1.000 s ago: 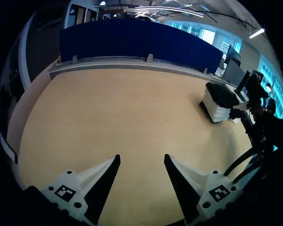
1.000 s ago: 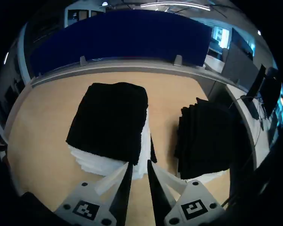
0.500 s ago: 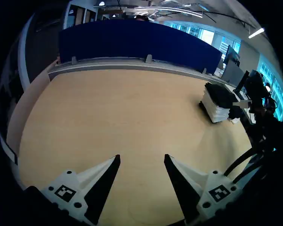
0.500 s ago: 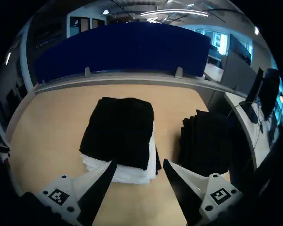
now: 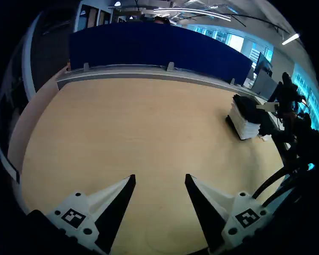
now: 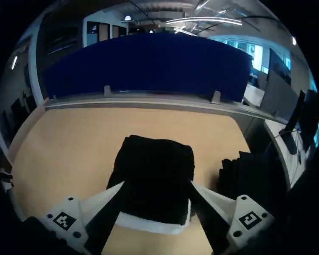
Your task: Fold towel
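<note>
1. Over the bare wooden table (image 5: 138, 119), your left gripper (image 5: 159, 176) hangs with its fingers spread wide and nothing between them.
2. Further right in the left gripper view, a stack of folded towels (image 5: 243, 117) (black on top, white beneath) sits near the table's far right edge, well apart from that gripper.
3. Seen from the right gripper view, your right gripper (image 6: 157, 183) is wide open too: its left finger lies beside the stack's left side, its right finger beside the right side (whether either touches cloth, you cannot tell).
4. Right of the stack lies a second dark pile (image 6: 249, 174), close by but apart.
5. Behind the table stands a blue divider (image 6: 146, 68).
</note>
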Demonstrator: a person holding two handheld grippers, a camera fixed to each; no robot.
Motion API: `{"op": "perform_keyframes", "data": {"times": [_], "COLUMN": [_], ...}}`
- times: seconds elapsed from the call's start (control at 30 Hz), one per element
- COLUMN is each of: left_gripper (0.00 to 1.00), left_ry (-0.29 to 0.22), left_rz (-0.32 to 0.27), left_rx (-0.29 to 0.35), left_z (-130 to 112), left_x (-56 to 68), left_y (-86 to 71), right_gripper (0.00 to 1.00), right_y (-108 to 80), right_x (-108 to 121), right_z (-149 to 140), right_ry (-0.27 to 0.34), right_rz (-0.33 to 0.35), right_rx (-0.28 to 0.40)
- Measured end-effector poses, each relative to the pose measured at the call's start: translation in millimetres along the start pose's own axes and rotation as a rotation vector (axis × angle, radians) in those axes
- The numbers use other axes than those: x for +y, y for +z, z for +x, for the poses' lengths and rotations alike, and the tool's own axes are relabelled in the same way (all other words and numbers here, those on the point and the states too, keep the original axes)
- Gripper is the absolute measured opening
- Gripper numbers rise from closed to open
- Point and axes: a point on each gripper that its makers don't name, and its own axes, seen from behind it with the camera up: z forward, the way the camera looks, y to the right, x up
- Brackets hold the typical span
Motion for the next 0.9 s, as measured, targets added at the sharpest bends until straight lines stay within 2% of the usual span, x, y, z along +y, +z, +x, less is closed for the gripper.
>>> {"op": "perform_keyframes", "data": {"times": [0.27,0.57,0.9], "left_gripper": [0.86,0.86,0.86], "left_ry": [-0.018,-0.027,-0.027], "left_rz": [0.014,0.028,0.034], "left_rx": [0.004,-0.001,-0.011], "left_z": [0,-2,-2], "left_x": [-6.6,-12.6,-15.1], "left_y": [0.3,1.6,6.0], "right_gripper": [1.00,1.00,1.00], "right_y": [22.0,41.2,65.7], "right_x": [-3,-3,-3], "right_z": [26,38,29], "right_ry": [-0.016,-0.014,-0.016], "right_rz": [0.005,0.007,0.008], "right_rx": [0.009,0.007,-0.040]}}
